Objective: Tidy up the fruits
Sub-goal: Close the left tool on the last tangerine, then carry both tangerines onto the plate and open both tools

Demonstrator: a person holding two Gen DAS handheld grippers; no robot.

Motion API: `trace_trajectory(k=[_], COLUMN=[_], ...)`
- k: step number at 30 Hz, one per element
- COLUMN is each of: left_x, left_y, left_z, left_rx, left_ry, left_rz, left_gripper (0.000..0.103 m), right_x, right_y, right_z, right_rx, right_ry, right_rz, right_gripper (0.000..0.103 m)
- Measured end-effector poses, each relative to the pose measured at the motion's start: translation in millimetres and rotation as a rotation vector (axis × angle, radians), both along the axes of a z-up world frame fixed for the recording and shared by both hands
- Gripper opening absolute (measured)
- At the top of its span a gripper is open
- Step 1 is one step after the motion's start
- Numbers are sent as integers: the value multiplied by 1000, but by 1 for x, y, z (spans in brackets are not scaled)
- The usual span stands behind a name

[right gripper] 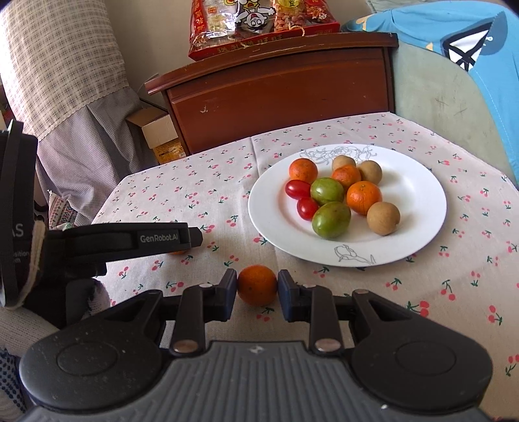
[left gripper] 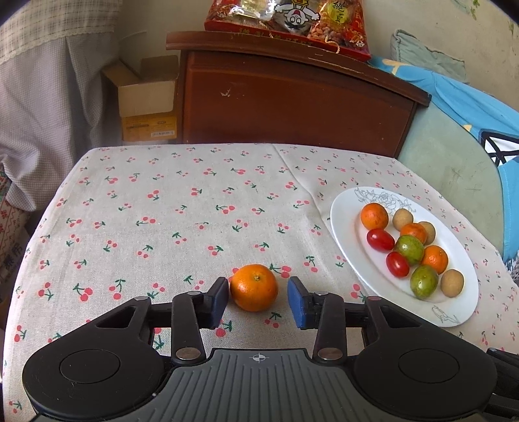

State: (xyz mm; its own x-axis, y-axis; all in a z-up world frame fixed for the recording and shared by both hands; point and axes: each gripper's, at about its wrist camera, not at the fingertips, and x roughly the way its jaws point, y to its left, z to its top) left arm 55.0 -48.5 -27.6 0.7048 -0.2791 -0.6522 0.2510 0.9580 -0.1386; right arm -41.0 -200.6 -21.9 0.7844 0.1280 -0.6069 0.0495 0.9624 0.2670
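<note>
On the cherry-print tablecloth, a small orange (left gripper: 254,287) sits between the pads of my left gripper (left gripper: 258,303). The left pad touches it and the right pad stands a little off, so the jaws are open. My right gripper (right gripper: 257,293) is shut on another small orange (right gripper: 257,285), just in front of the white plate (right gripper: 418,194). The plate (left gripper: 343,211) holds several fruits: oranges, red cherry tomatoes, green fruits and brown longans. In the right wrist view the left gripper (right gripper: 194,238) shows side-on at the left, with a sliver of its orange (right gripper: 178,252) under it.
Behind the table stands a brown wooden cabinet (left gripper: 292,104) with a red snack bag (left gripper: 292,22) on top. A cardboard box (left gripper: 146,94) sits to its left. A blue cloth (left gripper: 470,107) lies over a green seat on the right, and checked fabric hangs at the left.
</note>
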Motion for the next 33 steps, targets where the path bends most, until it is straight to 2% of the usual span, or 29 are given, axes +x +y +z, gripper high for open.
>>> trace_trajectory(k=[1,5,8,13,16,20,25,28,33], left_x=[-1,-6,-14,-21,-22,-13,-3,0,1], left_y=[-2,-6,-9,-11,-20,-31,-44,-42,-43], left_z=[0,2,13,44,58,66,64,59,51], left_rx=[7,2,-6,-94,-114,-130,-54,-84,-89], left_ry=[-5,1,-24,-68,-87,-51,-58,-29,-14], left_rz=[-8,-40,-58,-101,-127,-164,-178,-159,-143], left_gripper=[29,28,28,28,28,28,28,28,28], right_x=[0,-4,-9,-13,-14,-6,-4,-4,-8], right_y=[0,0,-8,-38,-59,-80,-95,-98,-106], right_z=[0,3,15,48,60,61,57,49,40], right_rx=[-2,-7,-3,6,24,70,117,133,165], right_ry=[0,1,-33,-113,-137,-91,-85,-82,-85], right_rz=[0,0,-18,-87,-154,-193,-256,-290,-334], right_gripper=[27,27,27,27,27,27,27,27,27])
